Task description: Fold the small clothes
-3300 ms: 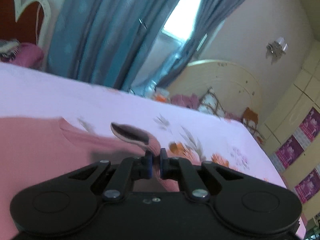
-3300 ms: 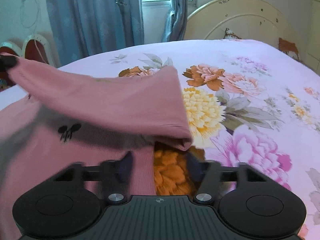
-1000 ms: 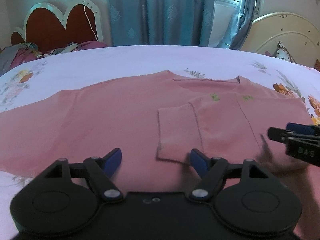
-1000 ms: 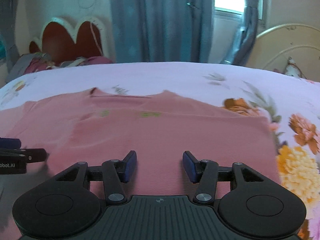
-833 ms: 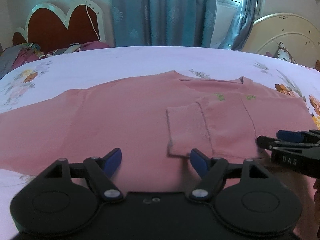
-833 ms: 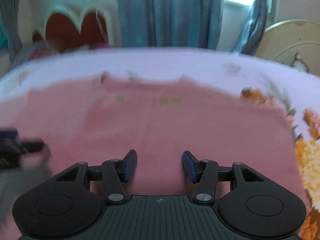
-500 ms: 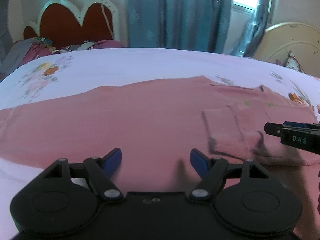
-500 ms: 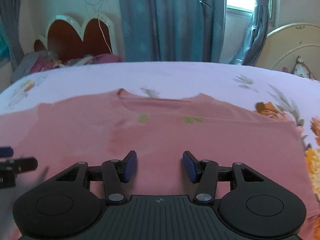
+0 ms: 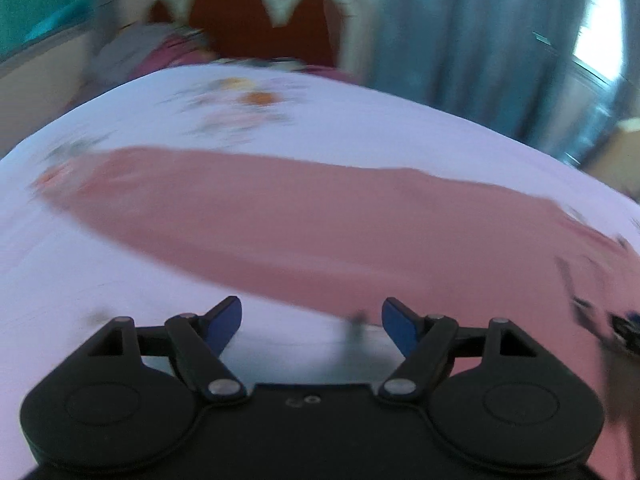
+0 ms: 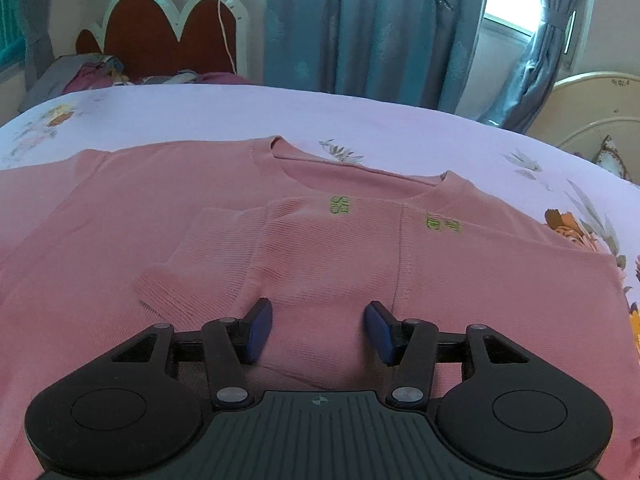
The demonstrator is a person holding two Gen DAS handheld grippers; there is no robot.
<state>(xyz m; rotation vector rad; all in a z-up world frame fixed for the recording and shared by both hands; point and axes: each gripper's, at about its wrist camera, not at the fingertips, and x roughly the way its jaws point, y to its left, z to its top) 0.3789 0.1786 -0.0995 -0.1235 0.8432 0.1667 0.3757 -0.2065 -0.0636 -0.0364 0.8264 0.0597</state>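
Observation:
A pink long-sleeved top lies flat on the bed, its right side and sleeve folded inward over the body, cuff near the middle. My right gripper is open and empty, low over the folded part. In the blurred left wrist view, the unfolded left sleeve stretches across the sheet. My left gripper is open and empty, just before the sleeve's near edge. The right gripper's tip shows at the far right of that view.
The bed has a pale lilac sheet with flower prints. A red scalloped headboard and a heap of clothes stand at the back left. Blue curtains and a cream round headboard are behind.
My left gripper has swung left, from the top's body to its unfolded left sleeve. My right gripper has shifted slightly left over the folded part. Both stay open.

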